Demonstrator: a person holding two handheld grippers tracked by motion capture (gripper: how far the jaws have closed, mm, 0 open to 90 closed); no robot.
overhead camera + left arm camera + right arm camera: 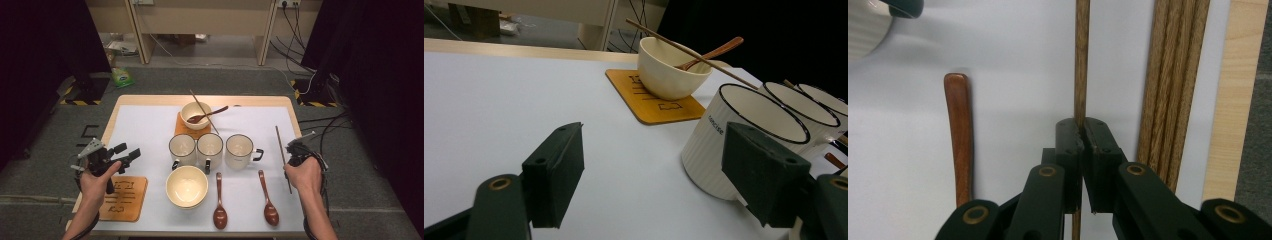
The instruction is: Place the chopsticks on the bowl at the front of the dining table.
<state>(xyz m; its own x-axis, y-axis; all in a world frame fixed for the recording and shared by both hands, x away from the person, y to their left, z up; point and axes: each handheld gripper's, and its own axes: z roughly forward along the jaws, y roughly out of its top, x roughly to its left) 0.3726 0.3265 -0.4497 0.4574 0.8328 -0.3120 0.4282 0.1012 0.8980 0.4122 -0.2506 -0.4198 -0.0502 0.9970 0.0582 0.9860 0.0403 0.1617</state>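
Note:
My right gripper (1082, 127) is shut on a single brown chopstick (1081, 60) that runs straight ahead over the white mat. In the high view this gripper (295, 152) is at the table's right edge, with the chopstick (280, 142) sticking out beyond it. My left gripper (125, 154) hovers open over the left side of the mat, holding nothing. In the left gripper view, my left gripper (659, 175) has its jaws wide apart and faces the nearest white mug (744, 135).
A cream bowl (195, 115) on a wooden coaster holds a spoon (210, 114) and a chopstick. Three mugs (210, 149) stand in a row; a second bowl (187, 186) and two spoons (219, 202) lie in front. Another coaster (125, 197) sits front left. Several chopsticks (1173, 75) lie beside the held one.

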